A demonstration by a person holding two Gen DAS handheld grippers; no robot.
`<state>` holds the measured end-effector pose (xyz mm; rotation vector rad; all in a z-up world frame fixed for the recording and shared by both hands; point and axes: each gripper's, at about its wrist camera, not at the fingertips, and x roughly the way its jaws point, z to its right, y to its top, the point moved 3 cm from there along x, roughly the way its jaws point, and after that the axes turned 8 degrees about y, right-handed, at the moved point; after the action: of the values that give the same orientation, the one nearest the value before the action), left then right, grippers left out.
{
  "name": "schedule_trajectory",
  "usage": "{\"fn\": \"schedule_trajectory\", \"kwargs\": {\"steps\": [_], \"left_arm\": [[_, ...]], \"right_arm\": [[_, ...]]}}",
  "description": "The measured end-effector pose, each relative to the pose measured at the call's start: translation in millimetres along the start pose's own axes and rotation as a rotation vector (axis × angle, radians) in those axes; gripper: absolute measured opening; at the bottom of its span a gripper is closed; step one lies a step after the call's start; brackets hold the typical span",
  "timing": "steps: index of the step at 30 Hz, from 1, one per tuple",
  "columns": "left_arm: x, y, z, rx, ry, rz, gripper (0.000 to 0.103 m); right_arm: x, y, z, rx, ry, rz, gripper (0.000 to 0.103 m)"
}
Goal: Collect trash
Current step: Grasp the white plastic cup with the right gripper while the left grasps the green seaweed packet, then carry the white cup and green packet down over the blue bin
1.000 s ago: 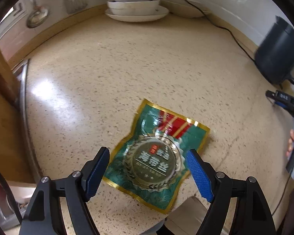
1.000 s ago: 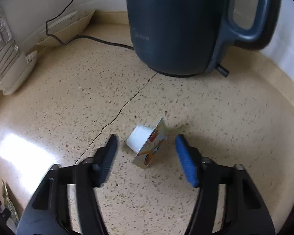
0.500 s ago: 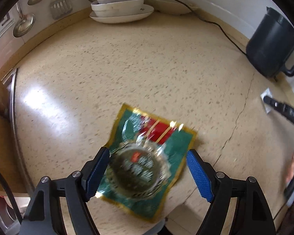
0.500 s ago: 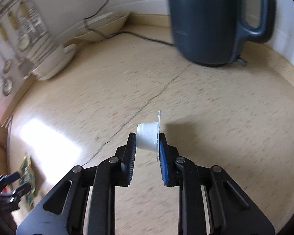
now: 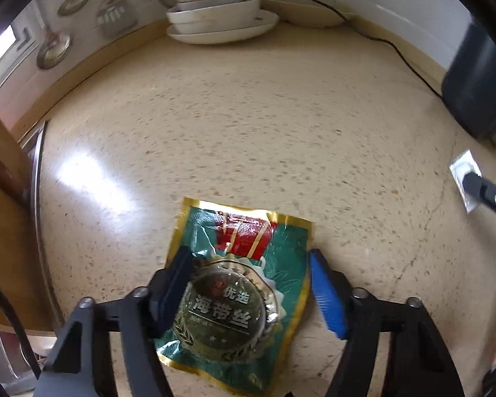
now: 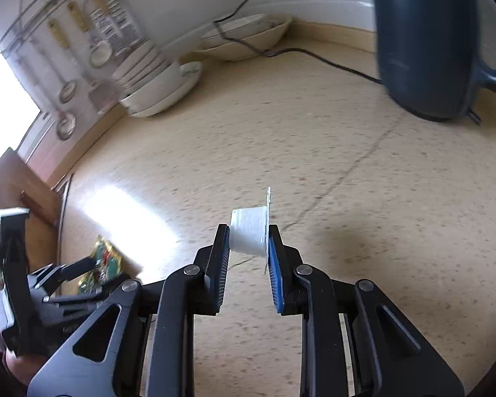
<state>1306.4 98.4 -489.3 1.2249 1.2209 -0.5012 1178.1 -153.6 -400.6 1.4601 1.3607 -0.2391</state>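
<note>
Grippers split the trash: right gripper clamps the small white cup clear of the surface; left gripper is closing astride the green seaweed packet, flat at 6 o'clock, not yet pinched.

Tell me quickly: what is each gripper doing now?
Left gripper: jaws closing around the green packet, not gripping yet.
Right gripper: shut on the small white cup.

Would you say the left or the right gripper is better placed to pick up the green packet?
Left. The left gripper straddles the green packet, jaws closing on it; the right gripper already holds a white cup.
</note>
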Motion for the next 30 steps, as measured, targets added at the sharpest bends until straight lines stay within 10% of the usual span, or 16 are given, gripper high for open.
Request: {"fn": "schedule_trajectory", "kwargs": {"steps": [14, 17, 30], "left_arm": [[-9, -11, -33, -0.049, -0.045, 0.017, 0.037], [-19, -11, -39, -0.08, -0.084, 0.036, 0.013], [-60, -22, -64, -0.125, -0.196, 0.086, 0.0]], "right_arm": [[30, -25, -61, -0.116, 0.191, -0.107, 0.021], [31, -28, -68, -0.128, 0.202, -0.113, 0.021], [29, -50, -111, -0.171, 0.223, -0.13, 0.021]]}}
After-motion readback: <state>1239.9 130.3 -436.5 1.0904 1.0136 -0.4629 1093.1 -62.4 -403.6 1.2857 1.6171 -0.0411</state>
